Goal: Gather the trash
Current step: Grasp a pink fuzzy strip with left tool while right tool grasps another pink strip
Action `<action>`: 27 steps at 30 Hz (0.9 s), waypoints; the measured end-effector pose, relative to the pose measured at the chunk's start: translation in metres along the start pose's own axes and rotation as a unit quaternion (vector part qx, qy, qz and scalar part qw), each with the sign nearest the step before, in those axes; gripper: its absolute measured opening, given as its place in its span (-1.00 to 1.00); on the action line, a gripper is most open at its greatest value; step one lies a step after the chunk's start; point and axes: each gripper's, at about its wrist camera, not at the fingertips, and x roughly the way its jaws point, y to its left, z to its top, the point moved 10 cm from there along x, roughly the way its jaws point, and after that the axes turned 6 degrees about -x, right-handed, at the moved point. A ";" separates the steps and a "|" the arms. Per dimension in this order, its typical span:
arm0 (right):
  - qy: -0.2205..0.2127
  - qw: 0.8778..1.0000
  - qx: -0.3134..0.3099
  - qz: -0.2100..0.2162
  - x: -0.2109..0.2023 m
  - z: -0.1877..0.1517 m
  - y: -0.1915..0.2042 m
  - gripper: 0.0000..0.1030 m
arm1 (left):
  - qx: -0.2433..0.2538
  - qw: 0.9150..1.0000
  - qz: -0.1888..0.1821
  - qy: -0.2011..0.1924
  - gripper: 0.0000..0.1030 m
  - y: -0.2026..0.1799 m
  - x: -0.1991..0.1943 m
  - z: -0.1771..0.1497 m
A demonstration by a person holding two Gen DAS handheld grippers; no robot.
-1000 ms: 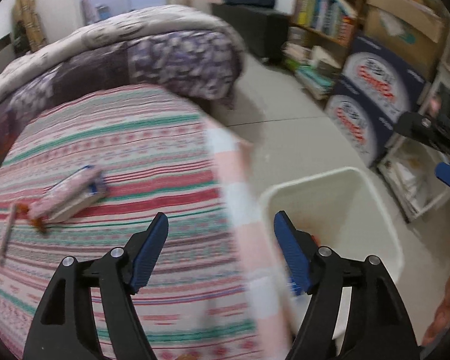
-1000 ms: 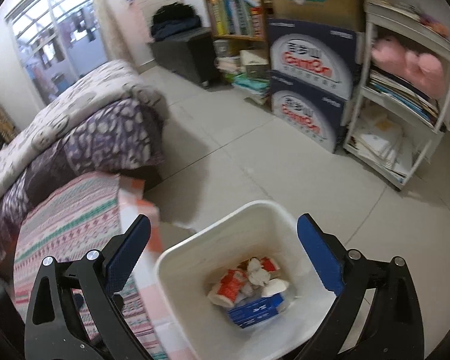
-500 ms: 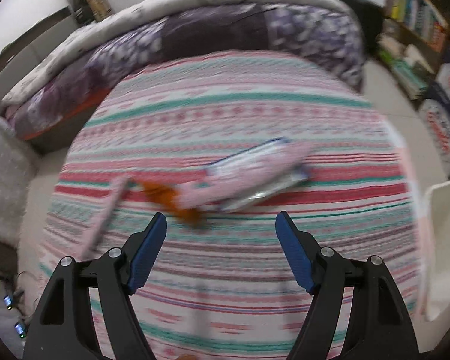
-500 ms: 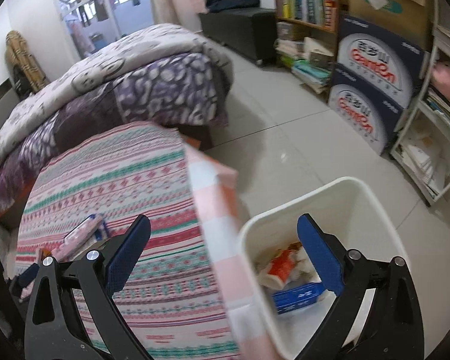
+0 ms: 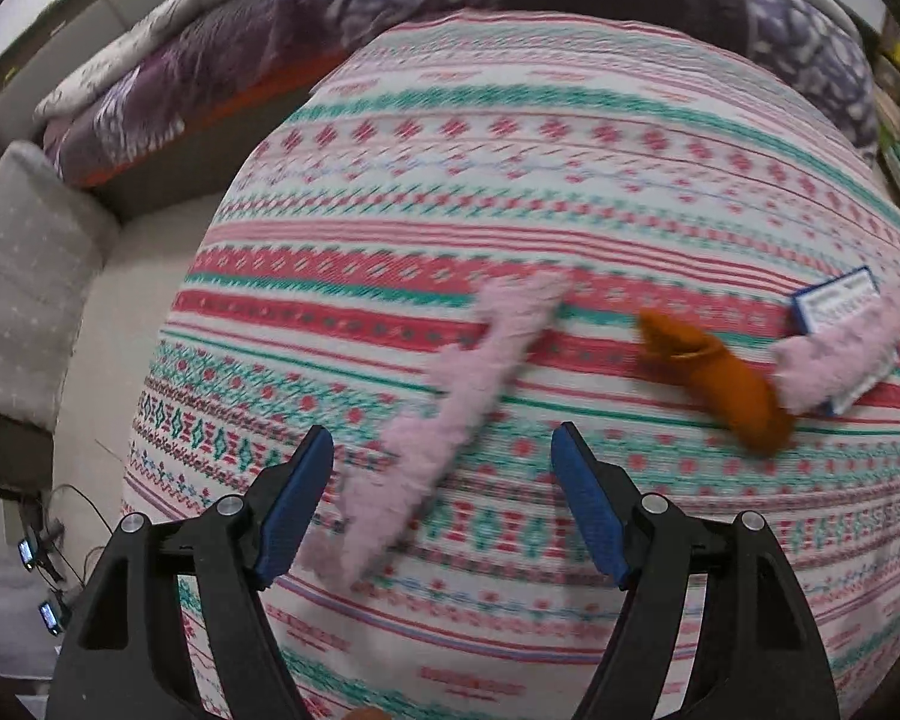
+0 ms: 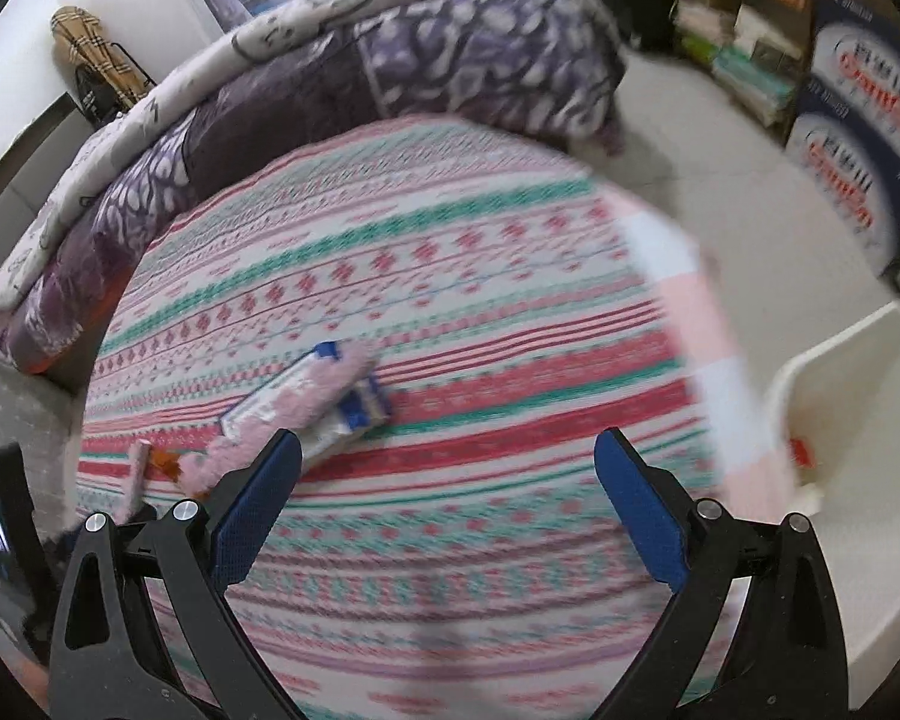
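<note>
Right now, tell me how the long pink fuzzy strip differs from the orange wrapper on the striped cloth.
The long pink fuzzy strip is pale, furry and much longer; the orange wrapper is smooth, darker and short. The strip reaches between the open left gripper fingers; the wrapper lies off to their right. Both rest on the striped cloth.

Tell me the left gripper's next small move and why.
Probably ease the left gripper forward and down over the pink fuzzy strip: its jaws are open and empty, and the strip lies on the striped cloth, its near end already between the fingers.
</note>
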 end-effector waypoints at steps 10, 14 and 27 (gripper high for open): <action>0.019 0.999 0.036 0.002 0.046 0.008 0.029 0.17 | 0.005 0.999 -0.048 0.005 -0.29 -0.013 -0.002 -0.012; 0.003 1.000 0.002 0.012 0.034 0.003 0.034 -0.56 | 0.010 0.999 -0.042 0.006 -0.54 -0.021 -0.006 -0.017; -0.008 0.998 -0.066 -0.013 -0.031 -0.021 -0.002 -0.72 | -0.074 0.986 -0.142 -0.036 -0.55 -0.048 -0.080 -0.019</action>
